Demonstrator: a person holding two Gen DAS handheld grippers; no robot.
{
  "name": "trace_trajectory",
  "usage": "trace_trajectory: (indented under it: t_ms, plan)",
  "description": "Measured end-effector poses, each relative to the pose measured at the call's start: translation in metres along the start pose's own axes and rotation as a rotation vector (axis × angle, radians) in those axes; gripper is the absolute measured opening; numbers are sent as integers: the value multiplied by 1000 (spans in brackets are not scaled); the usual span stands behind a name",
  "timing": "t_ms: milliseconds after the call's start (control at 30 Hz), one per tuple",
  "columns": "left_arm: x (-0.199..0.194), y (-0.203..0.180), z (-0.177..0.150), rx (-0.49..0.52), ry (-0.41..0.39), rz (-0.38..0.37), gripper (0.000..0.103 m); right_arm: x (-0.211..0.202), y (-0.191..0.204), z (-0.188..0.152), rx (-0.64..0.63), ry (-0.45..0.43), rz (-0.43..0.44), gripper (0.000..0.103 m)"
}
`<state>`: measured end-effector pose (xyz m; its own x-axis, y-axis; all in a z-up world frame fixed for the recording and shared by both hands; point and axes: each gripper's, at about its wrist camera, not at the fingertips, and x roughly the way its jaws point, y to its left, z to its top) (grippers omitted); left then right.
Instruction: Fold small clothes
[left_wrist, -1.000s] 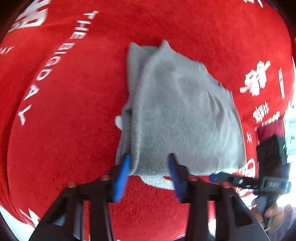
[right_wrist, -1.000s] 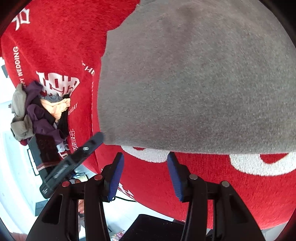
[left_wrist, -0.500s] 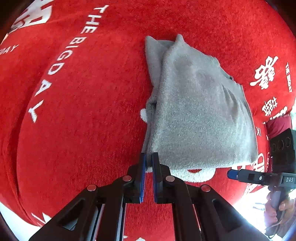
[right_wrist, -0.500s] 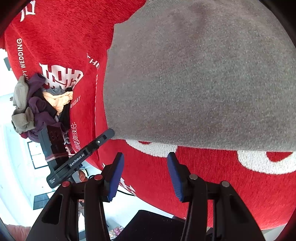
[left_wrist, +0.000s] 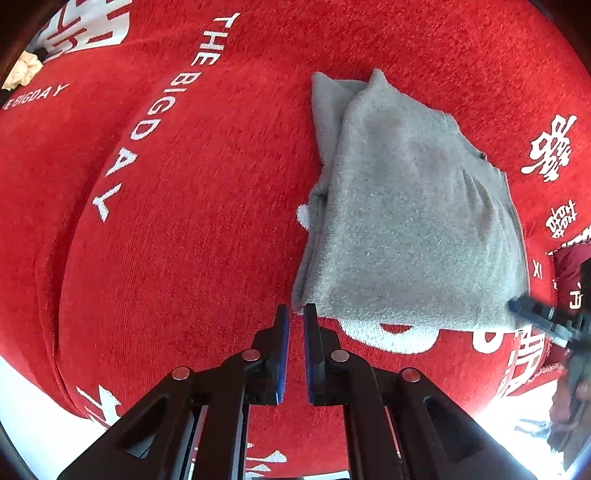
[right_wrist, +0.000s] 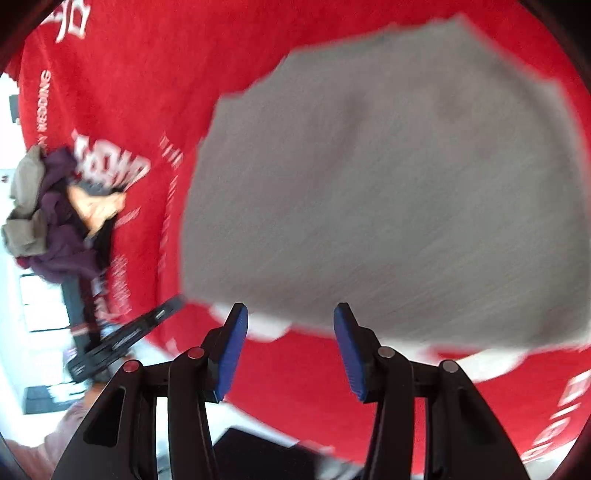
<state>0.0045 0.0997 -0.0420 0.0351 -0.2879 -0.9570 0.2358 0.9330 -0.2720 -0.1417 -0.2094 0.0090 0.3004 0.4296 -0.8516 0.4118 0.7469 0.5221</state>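
Left wrist view: a small grey garment (left_wrist: 413, 221) lies folded on a red cloth (left_wrist: 184, 221) printed with white lettering that covers the tabletop. The garment is a soft, fuzzy knit in plain mid-grey, folded into a rough rectangle that is narrower at the far end. Along its left side several layers are stacked, and a second layer peeks out at the far corner. Its near edge runs straight and lies across a large white character on the cloth.

The left gripper (left_wrist: 295, 312) has its blue-padded jaws drawn almost together, only a thin slit between them. The tips sit right at the near left corner of the garment; whether any fabric is pinched there cannot be told.

The right gripper (right_wrist: 290, 314), seen in its own blurred view, stands about half open with nothing between the pads, its tips at the garment's near edge (right_wrist: 388, 192). From the left camera its dark tip (left_wrist: 535, 317) shows at the garment's near right corner.

A heap of other clothes (right_wrist: 55, 214), purple, beige and orange, lies well apart on the cloth near its edge.
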Motion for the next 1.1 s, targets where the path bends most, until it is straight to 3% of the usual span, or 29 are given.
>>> trace_trajectory:
  t_ms: [133, 233, 300, 333, 367, 400, 433, 467, 633, 767, 800, 1000, 1067, 1100]
  plan:
    - [2, -10, 1, 14, -7, 42, 8, -40, -46, 29, 66, -148, -174, 52]
    - [5, -16, 0, 17, 0, 54, 8, -57, -83, 47, 131, -207, -300, 52]
    - [7, -20, 0, 12, 5, 69, 43, -58, -103, 53, 155, -199, -343, 52]
    - [7, -21, -1, 2, 1, 78, 73, -54, -111, 54, 166, -171, -351, 52]
    - [5, -23, -2, -3, -19, 89, 77, -49, -117, 53, 175, -141, -360, 52]
    - [4, -25, -3, -1, -21, 88, 77, -45, -121, 51, 177, -110, -358, 40]
    - [5, -26, -3, 0, -18, 85, 77, -42, -124, 47, 170, -97, -350, 14]
    - [5, -27, -4, -7, -12, 82, 77, -41, -125, 44, 165, -97, -359, 8]
    - [9, -33, -7, 8, 4, 103, 77, -50, -149, 35, 254, -142, -312, 5]
    - [13, -35, -8, 16, 38, 99, 77, -53, -134, 33, 200, -143, -372, 6]
    - [14, -36, -9, 20, 45, 105, 77, -55, -129, 31, 186, -137, -385, 11]
    - [11, -41, -12, 38, 61, 79, 77, -60, -102, 6, 125, -101, -359, 17]
    - [11, -42, -13, 40, 61, 73, 77, -58, -88, -4, 109, -95, -339, 22]
    - [11, -43, -13, 40, 62, 72, 77, -58, -82, -8, 104, -92, -324, 31]
